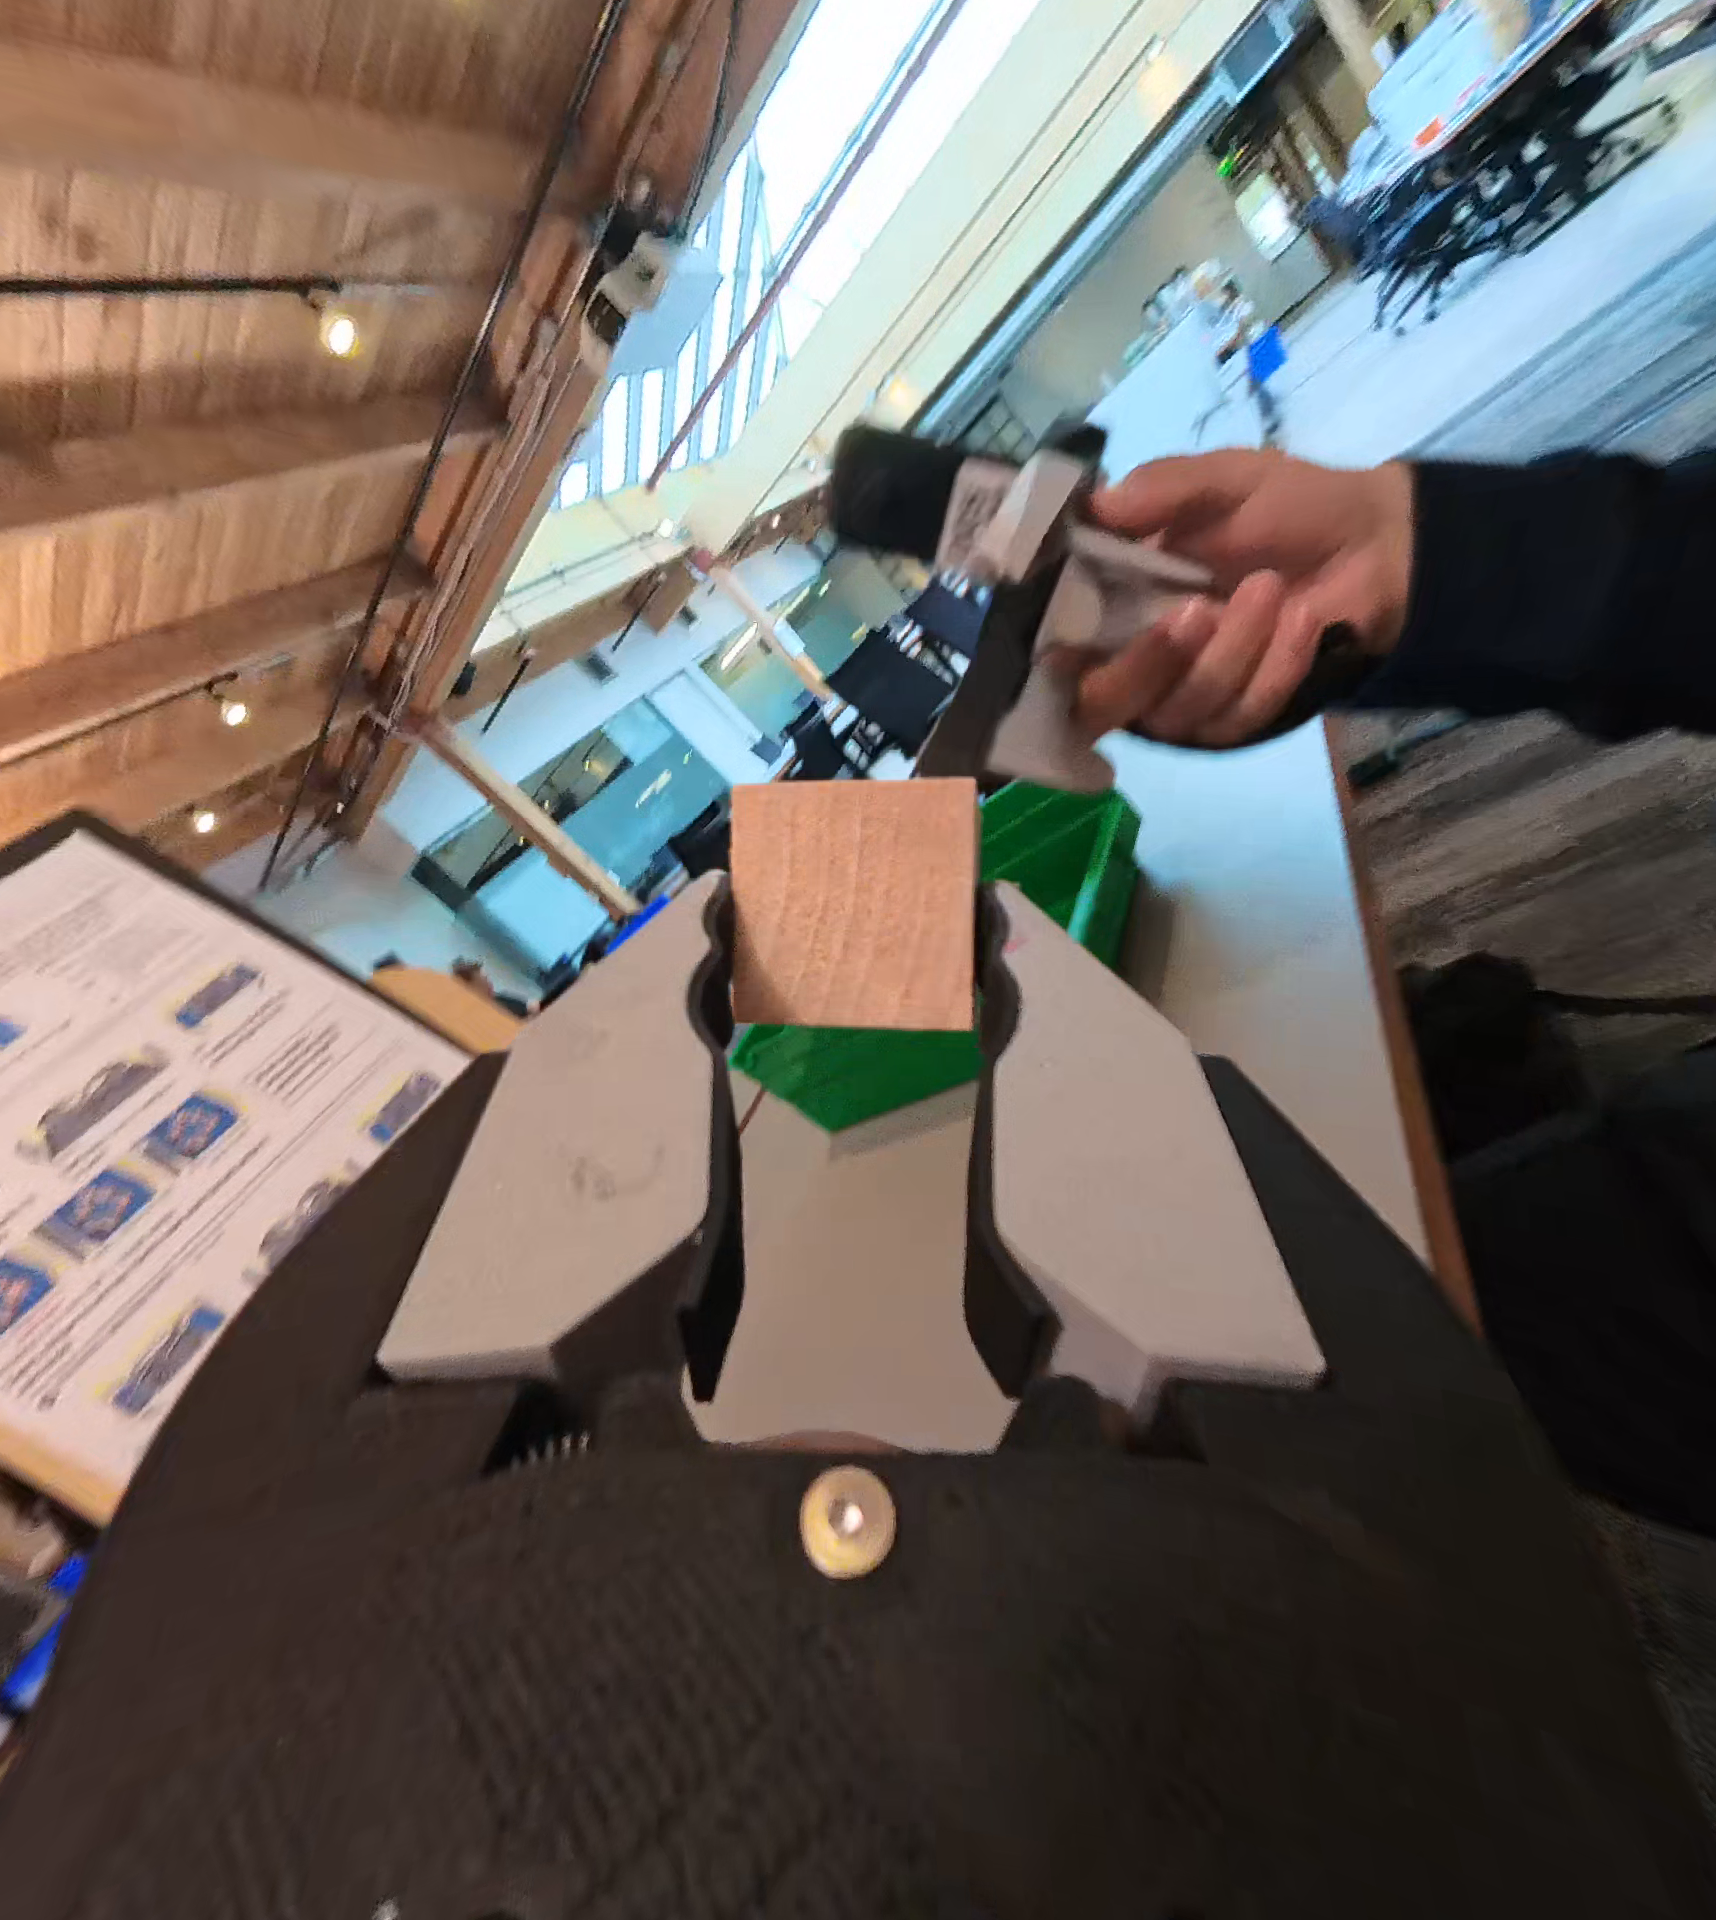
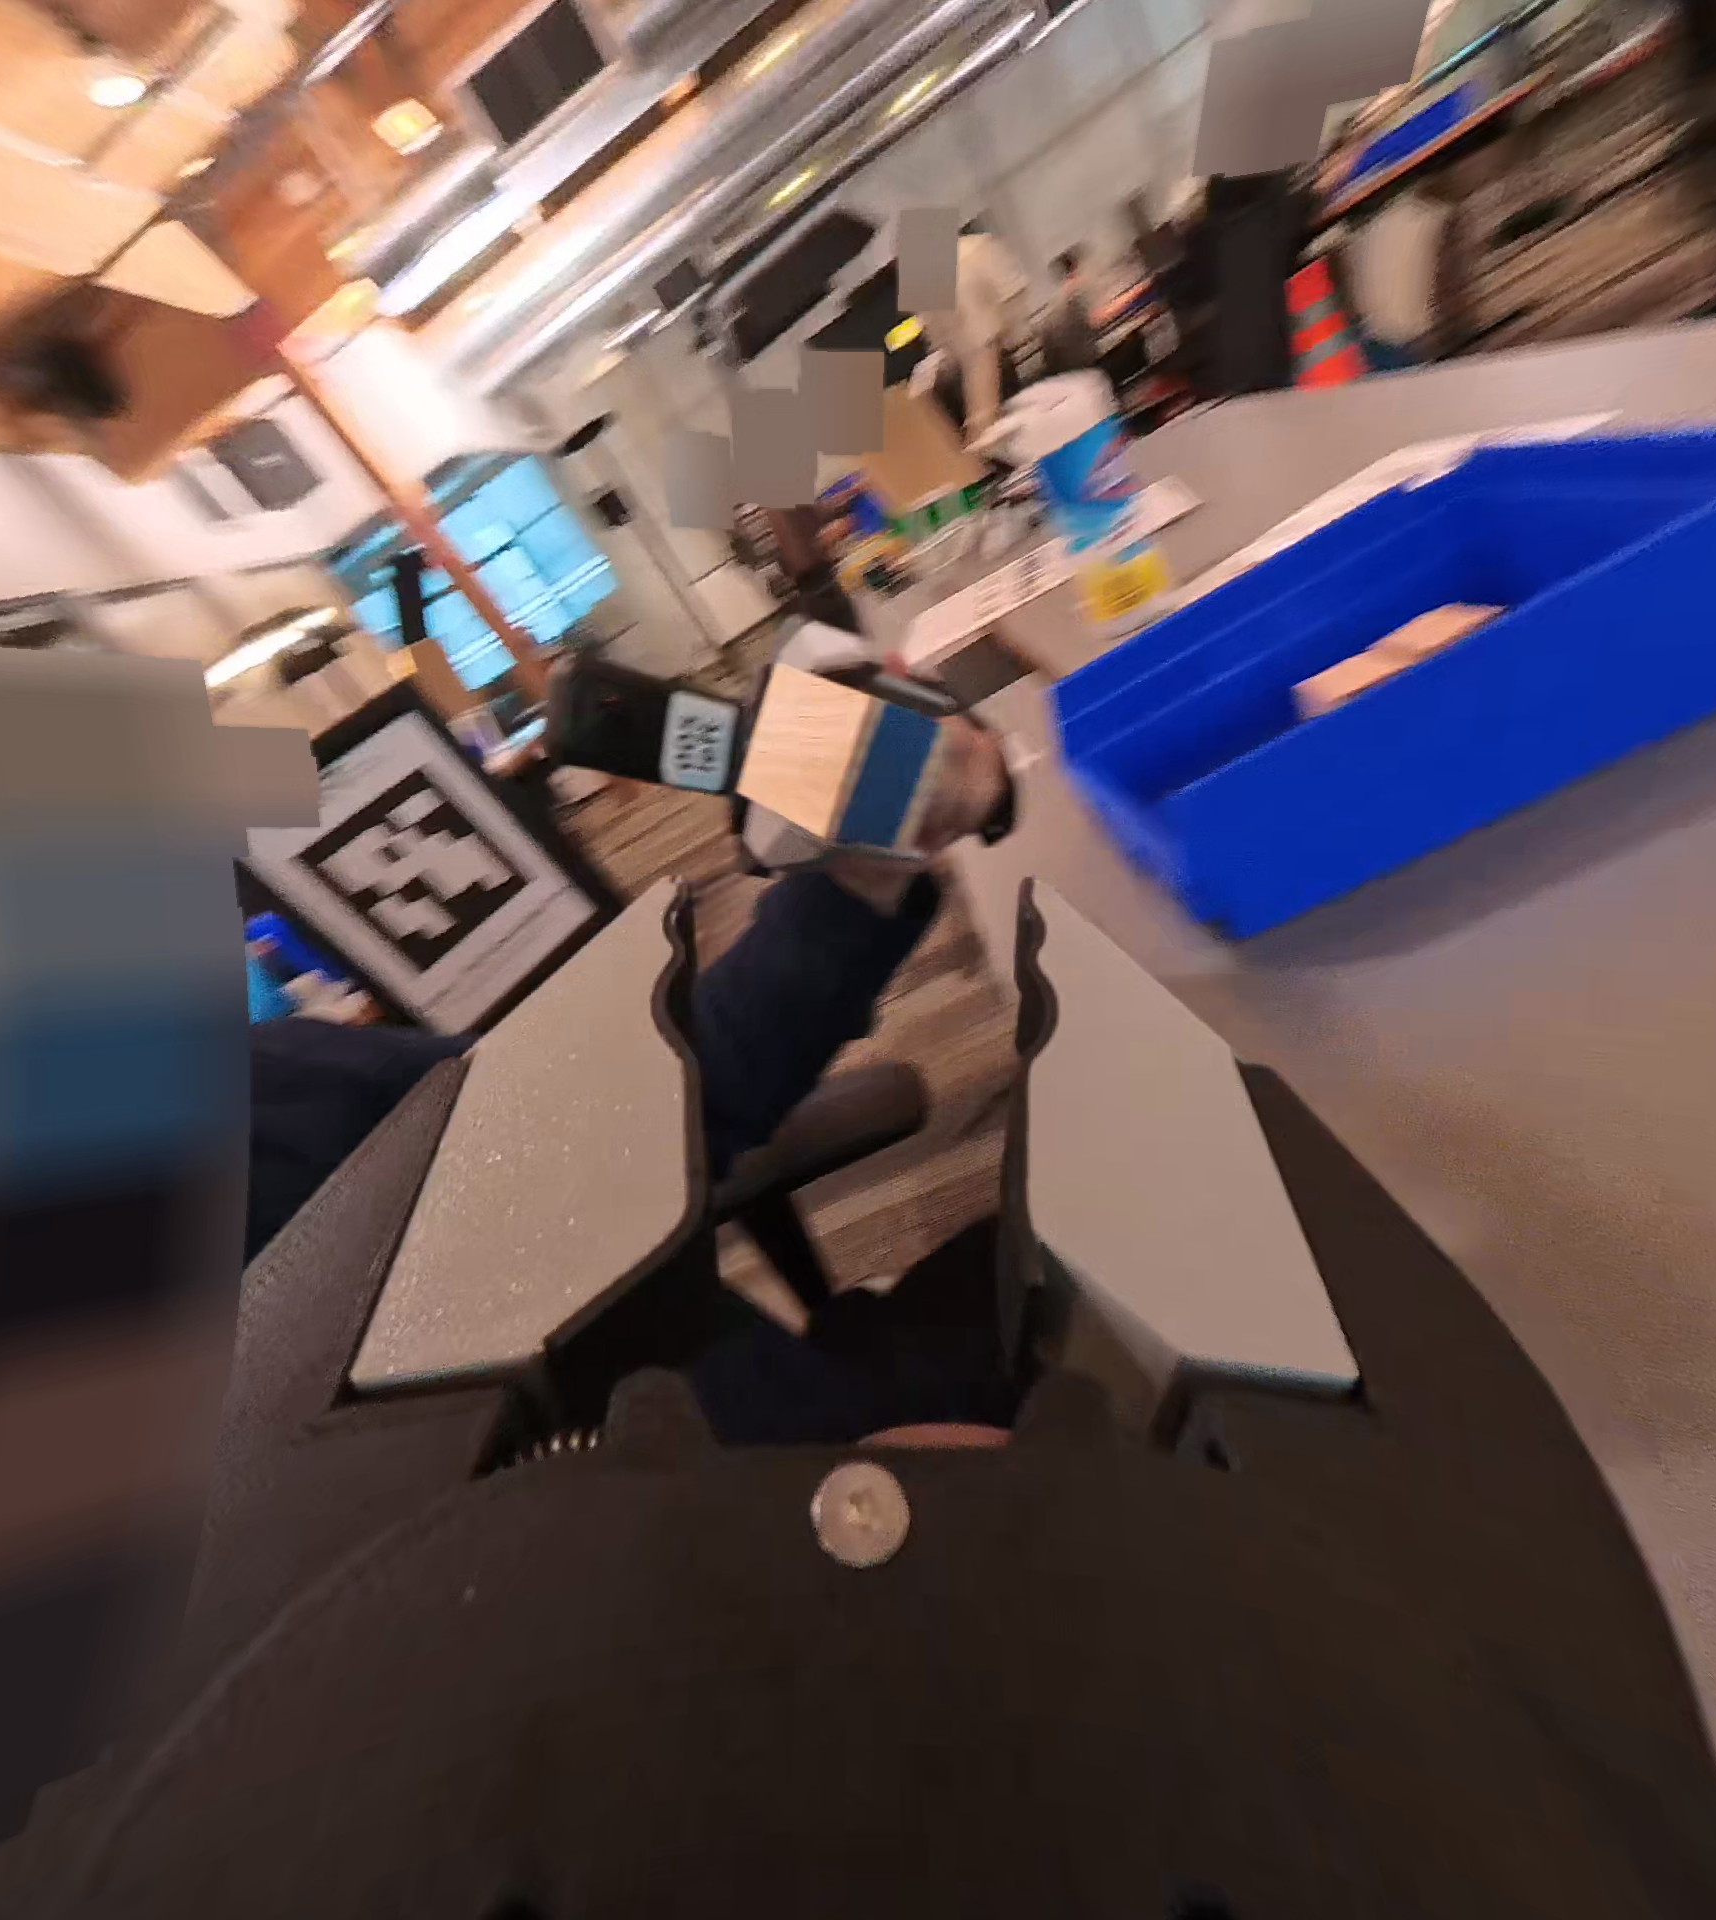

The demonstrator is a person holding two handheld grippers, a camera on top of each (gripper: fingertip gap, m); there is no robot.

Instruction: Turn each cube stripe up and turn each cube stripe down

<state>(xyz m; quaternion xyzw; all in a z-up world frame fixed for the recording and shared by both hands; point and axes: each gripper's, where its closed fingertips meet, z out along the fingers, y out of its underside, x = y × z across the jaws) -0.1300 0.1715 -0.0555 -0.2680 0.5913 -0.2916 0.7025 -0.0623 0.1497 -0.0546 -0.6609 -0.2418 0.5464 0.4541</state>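
Note:
My left gripper (image 1: 852, 935) is shut on a wooden cube (image 1: 852, 902) and holds it in the air, tilted; a plain wood face looks at the camera. The same cube (image 2: 812, 764) shows in the right wrist view, held in the far left gripper, with a blue stripe on the face turned right. My right gripper (image 2: 849, 914) is open and empty, its jaws wide apart, a little short of the cube. It also shows in the left wrist view (image 1: 1020, 623), held by a hand above and beyond the cube. Another wooden cube (image 2: 1394, 655) lies in the blue bin (image 2: 1249, 821).
A green bin (image 1: 1062, 862) stands on the grey table (image 1: 1249, 935) behind the held cube. A framed instruction sheet (image 1: 106, 1091) stands at the left. A board with a black and white marker (image 2: 418, 862) stands off the table. The table edge (image 1: 1384, 987) runs along the right.

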